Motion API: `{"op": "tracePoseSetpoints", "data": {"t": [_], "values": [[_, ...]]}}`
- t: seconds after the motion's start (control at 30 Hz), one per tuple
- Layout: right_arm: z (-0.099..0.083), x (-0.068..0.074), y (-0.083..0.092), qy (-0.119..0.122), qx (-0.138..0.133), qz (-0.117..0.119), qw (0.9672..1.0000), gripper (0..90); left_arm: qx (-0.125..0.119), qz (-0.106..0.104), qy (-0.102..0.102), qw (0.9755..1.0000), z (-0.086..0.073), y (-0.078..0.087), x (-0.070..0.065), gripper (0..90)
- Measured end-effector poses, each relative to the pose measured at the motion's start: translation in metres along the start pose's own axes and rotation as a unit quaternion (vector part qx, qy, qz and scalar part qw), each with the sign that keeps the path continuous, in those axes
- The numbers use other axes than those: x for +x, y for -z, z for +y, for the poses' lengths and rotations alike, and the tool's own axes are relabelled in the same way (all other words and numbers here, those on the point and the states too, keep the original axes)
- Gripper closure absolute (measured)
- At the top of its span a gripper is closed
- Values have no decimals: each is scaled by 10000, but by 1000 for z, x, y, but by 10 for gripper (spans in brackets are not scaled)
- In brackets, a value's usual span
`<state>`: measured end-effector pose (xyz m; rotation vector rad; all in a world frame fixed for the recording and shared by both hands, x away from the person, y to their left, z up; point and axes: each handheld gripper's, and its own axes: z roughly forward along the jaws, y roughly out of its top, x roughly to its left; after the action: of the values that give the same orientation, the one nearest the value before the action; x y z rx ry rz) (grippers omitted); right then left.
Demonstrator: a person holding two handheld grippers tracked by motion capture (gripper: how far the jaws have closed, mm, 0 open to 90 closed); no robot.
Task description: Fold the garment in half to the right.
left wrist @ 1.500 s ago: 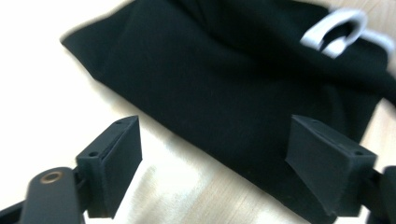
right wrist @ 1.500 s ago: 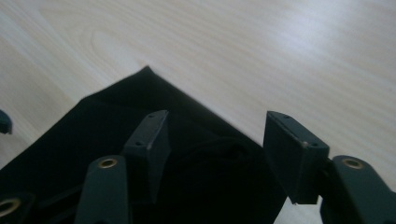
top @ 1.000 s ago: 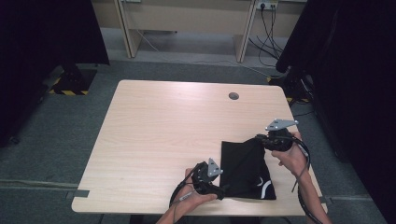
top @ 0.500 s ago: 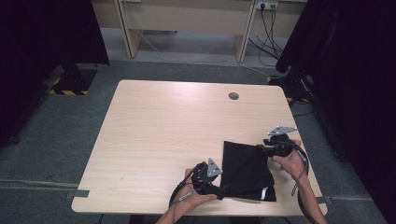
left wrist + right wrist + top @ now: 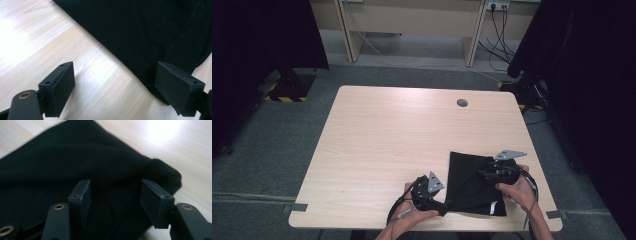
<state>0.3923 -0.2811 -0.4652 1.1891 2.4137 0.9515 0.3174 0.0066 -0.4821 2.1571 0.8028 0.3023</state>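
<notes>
Lying folded at the near right of my wooden table (image 5: 377,140), black matte cloth (image 5: 472,182), pointed corner aimed away from me | left gripper (image 5: 443,206) spread at its near-left edge | right gripper (image 5: 484,173) over its right side, jaws just opening, pads clear of the fabric between them

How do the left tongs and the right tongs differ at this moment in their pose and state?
The left tongs stand wide open at the black cloth's near-left edge, with bare table between the jaws; the right tongs, whose jaws have just been opening, hover over the cloth's right part, with cloth beneath them. The left gap looks wider than the right. Neither grips the cloth.
</notes>
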Motion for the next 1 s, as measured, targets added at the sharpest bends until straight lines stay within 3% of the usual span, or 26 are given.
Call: {"op": "tracePoseSetpoints", "data": {"t": [0.23,0.47,0.63,0.73,0.9,1.0], "values": [[25,14,-27,126,-103,132,9998,438,14,341,213,9992,-12,15,23,158],[64,23,-60,305,12,253,9992,457,11,671,461,9967,-19,25,50,158],[84,28,-77,447,86,341,9984,457,15,733,497,9961,-20,26,52,158],[87,28,-70,460,79,317,9984,448,16,730,507,9960,-21,26,51,158],[75,32,-26,418,-234,232,9986,446,6,737,513,9960,-21,26,52,158],[63,41,-2,534,-190,259,9981,451,-17,701,524,9962,-21,26,52,160]]}}
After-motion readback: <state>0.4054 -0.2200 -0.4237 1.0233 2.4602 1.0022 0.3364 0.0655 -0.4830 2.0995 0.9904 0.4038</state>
